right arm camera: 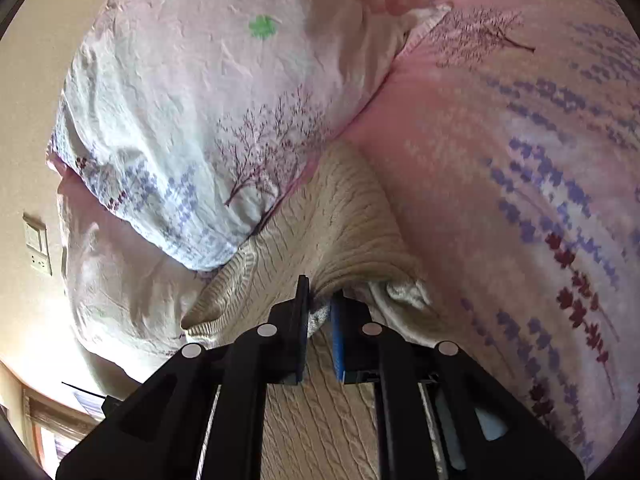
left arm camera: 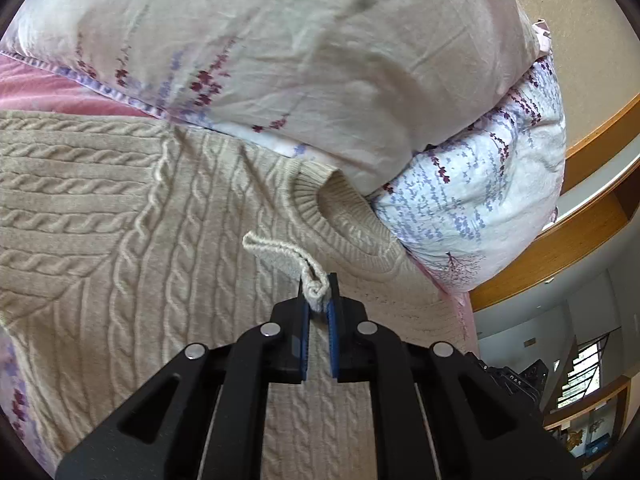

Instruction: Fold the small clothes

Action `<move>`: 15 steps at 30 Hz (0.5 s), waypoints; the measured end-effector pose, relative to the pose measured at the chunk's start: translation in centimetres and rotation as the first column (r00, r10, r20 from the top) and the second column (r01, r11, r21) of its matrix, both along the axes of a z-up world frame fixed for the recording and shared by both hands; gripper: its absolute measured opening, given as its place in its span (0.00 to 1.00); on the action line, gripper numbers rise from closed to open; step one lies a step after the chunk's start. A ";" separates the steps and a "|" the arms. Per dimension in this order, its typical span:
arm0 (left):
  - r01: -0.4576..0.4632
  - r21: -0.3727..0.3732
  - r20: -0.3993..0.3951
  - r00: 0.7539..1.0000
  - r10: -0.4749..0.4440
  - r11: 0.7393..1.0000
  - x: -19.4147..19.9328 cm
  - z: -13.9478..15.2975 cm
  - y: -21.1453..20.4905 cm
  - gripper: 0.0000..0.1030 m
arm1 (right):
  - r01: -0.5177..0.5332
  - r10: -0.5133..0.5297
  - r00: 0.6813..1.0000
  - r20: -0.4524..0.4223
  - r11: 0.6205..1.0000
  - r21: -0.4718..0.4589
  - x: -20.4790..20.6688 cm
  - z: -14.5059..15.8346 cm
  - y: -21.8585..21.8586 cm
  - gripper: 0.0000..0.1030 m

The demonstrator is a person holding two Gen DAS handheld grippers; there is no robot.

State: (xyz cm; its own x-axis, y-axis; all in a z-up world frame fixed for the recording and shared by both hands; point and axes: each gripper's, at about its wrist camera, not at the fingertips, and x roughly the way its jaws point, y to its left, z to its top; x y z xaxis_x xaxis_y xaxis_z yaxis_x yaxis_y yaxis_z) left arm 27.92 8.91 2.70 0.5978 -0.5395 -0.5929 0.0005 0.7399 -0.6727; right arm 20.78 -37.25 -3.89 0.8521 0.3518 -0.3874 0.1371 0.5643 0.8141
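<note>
A beige cable-knit sweater (left arm camera: 132, 248) lies spread on the bed, its ribbed round collar (left arm camera: 352, 236) toward the pillows. My left gripper (left arm camera: 319, 300) is shut on a pinched-up fold of its knit just below the collar. In the right wrist view the same sweater (right arm camera: 320, 224) shows bunched and lifted. My right gripper (right arm camera: 320, 304) is shut on a fold of it near a ribbed edge (right arm camera: 200, 326).
Two floral pillows (left arm camera: 280, 60) lie right behind the collar, also in the right wrist view (right arm camera: 192, 120). A pink floral bedspread (right arm camera: 520, 184) covers the bed. A wooden headboard ledge (left arm camera: 592, 216) and a wall with a socket (right arm camera: 38, 244) stand beyond.
</note>
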 end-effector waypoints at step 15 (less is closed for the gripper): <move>0.012 0.062 -0.091 0.996 -0.006 0.998 0.6 -3.5 0.5 0.11 | 0.150 -0.149 0.987 -0.061 0.989 0.010 -1.1 -2.7 -1.2 0.08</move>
State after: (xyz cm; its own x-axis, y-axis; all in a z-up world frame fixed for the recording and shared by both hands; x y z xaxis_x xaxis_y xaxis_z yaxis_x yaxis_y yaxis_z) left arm 28.48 9.44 -0.77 0.5351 -0.5050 -0.6772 -0.0516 0.7806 -0.6229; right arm 19.69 -38.48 -6.57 0.8712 0.2284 -0.4345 0.2673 0.5217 0.8102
